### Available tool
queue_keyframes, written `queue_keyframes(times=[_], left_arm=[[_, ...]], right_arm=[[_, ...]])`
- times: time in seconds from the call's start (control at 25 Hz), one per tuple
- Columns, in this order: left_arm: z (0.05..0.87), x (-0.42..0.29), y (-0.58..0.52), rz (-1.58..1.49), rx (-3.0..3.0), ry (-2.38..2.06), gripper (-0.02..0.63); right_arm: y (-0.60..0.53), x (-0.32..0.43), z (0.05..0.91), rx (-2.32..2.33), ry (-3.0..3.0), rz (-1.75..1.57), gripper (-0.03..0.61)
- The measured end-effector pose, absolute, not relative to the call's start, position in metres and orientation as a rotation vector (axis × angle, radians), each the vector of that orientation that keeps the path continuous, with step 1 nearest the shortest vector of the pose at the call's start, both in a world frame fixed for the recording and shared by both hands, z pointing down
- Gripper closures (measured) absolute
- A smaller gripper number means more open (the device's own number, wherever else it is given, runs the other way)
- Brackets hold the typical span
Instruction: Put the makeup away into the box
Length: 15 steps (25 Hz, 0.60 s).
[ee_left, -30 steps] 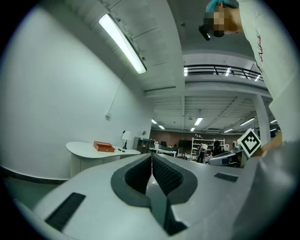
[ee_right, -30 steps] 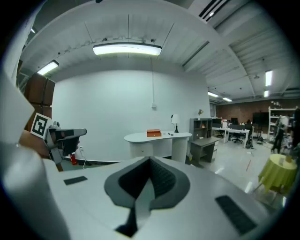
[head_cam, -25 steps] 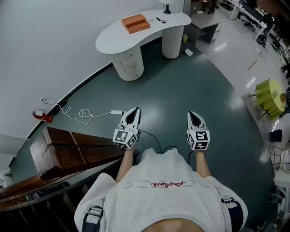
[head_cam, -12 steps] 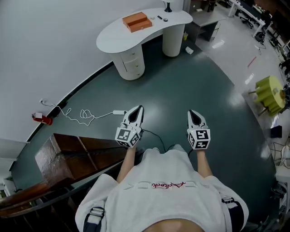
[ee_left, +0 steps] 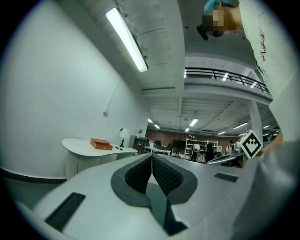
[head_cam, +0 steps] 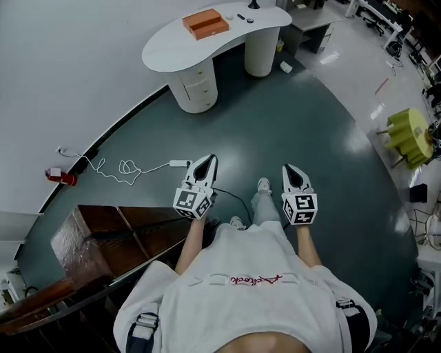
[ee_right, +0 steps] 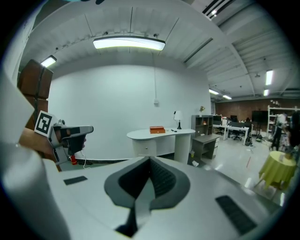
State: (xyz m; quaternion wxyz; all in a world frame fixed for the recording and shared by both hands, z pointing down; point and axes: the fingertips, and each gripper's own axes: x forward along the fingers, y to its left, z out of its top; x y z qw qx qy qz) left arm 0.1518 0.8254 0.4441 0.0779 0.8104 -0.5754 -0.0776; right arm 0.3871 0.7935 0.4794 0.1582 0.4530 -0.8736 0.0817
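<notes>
Head view: the left tool [head_cam: 209, 160] and right tool [head_cam: 289, 168] are held over the floor [head_cam: 296, 117], well apart from the white counter [head_cam: 165, 48]. The orange box [head_cam: 206, 24] lies on it, beside small dark items [head_cam: 245, 18] too small to name.

Left gripper view: jaws pressed together, nothing between them.

Right gripper view: likewise closed and empty, with the box ahead.

Best to reach the counter squarely before opening either tool.

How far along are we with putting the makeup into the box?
Nothing looks done: small items lie on the white desk beside the orange box. Nothing is in hand: the left gripper and right gripper have jaws shut, empty, far from the desk. The whole job is left.
</notes>
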Motion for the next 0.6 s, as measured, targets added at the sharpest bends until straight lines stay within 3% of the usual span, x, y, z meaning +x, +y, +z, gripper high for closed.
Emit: queue_keyframes(times=[0.6], left_arm=[[0.458,0.13,0.747,-0.162,2.348,-1.81,0.601]], right_arm=[[0.69,0.371,0.499,1.251,-2.54,0.289,0.558]])
